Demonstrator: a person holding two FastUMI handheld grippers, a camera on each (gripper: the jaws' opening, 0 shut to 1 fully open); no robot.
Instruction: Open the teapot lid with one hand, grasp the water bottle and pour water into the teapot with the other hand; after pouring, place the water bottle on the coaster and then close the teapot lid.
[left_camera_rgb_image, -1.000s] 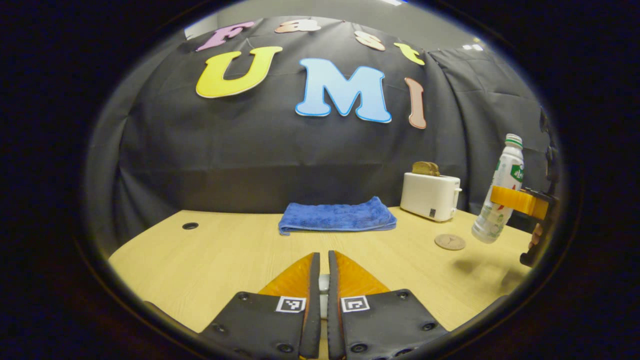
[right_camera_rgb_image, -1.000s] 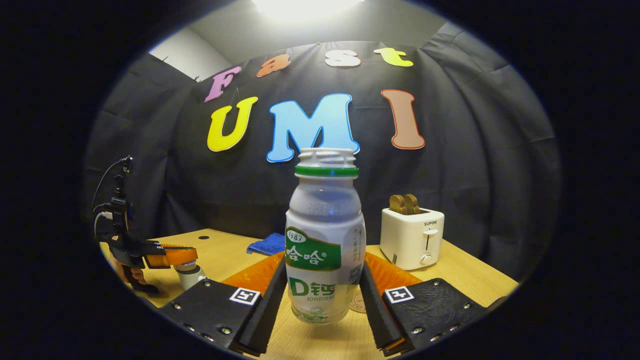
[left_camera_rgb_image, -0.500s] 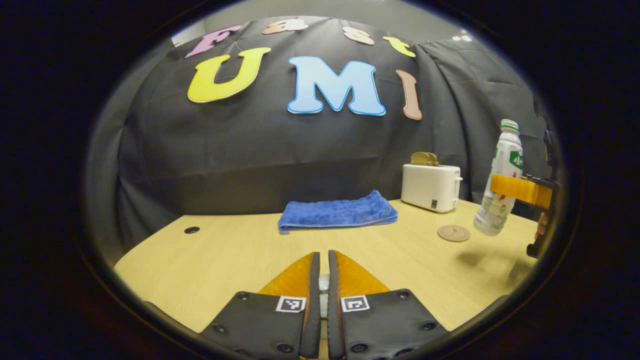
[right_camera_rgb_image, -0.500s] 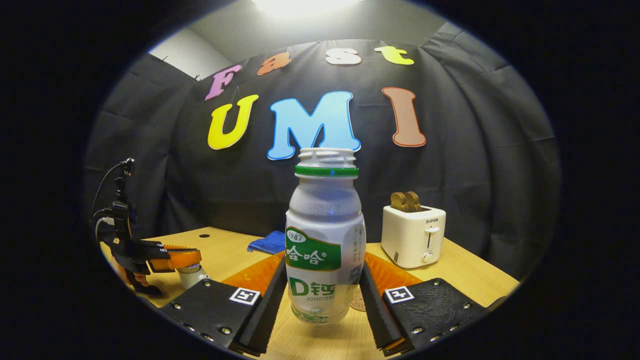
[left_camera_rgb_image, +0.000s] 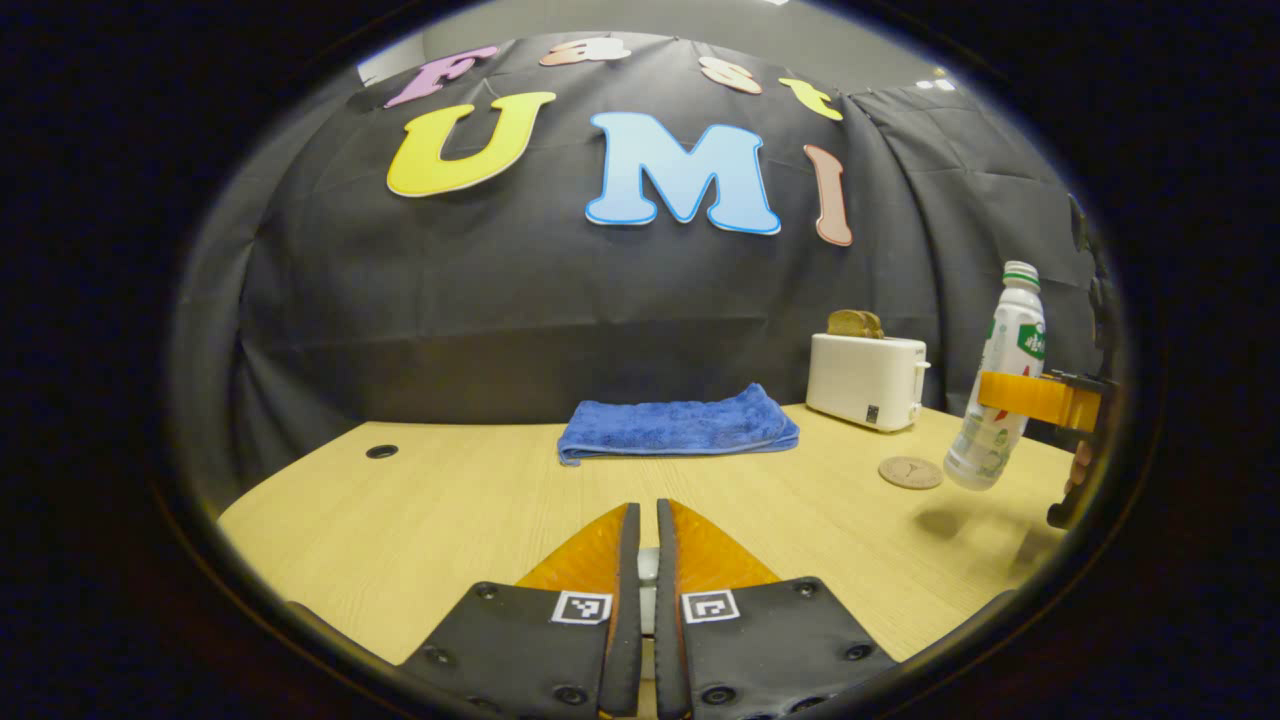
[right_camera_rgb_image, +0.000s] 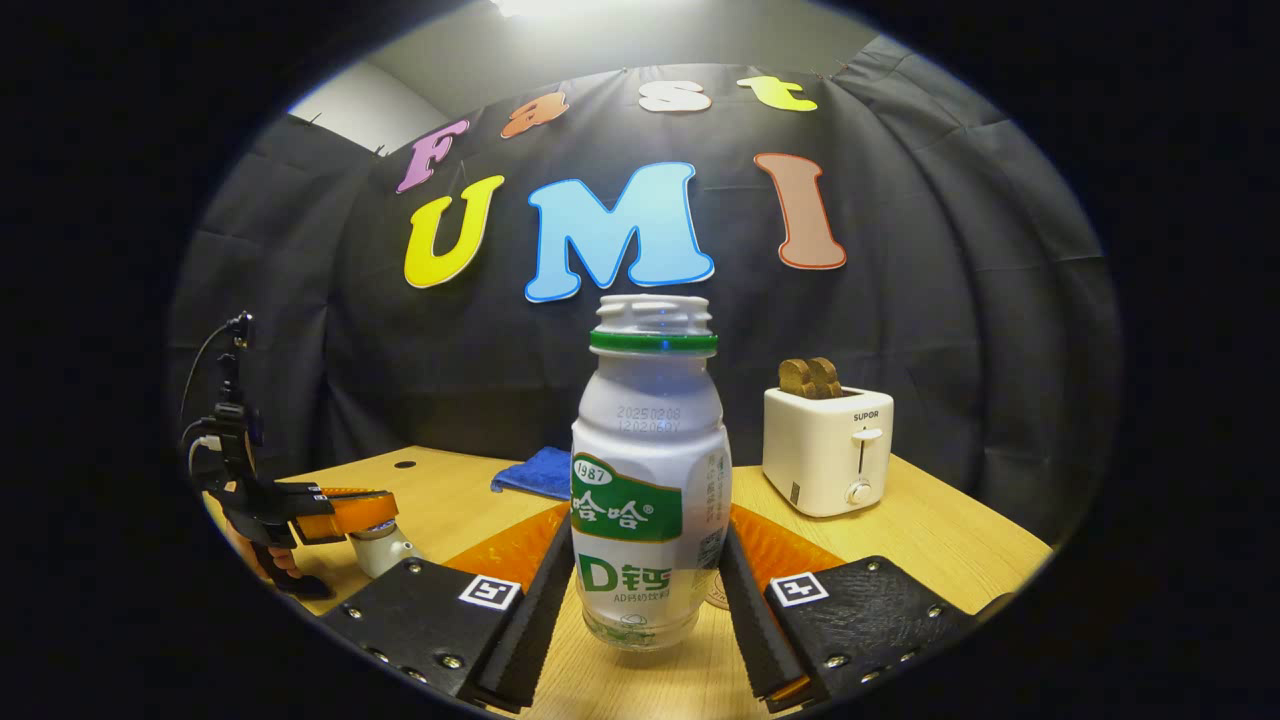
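**Bottle carried above the table beside the coaster; left gripper clamped at the teapot**

Right gripper (right_camera_rgb_image: 645, 600): both fingers press the flanks of the water bottle (right_camera_rgb_image: 650, 480). The bottle is upright, uncapped and off the table (left_camera_rgb_image: 420, 520), its shadow falling below it. In the left gripper view it hangs at 3 o'clock, just right of the coaster (left_camera_rgb_image: 910, 472), leaning slightly.

Left gripper (left_camera_rgb_image: 640, 570): fingers drawn nearly together on a small pale object, probably the lid knob; I cannot tell whether the lid is raised. In the right gripper view this gripper sits at 8 o'clock over the pale teapot (right_camera_rgb_image: 383, 548).

Judgement: a bottle held aloft fits a carry toward the teapot or a carry to the coaster after pouring; the frames do not settle which. Either way, keep the open mouth level, grip below the shoulder, and move slowly.

Beyond: blue towel (left_camera_rgb_image: 678, 428) at 12 o'clock, toaster (left_camera_rgb_image: 865, 378) at 2 o'clock.
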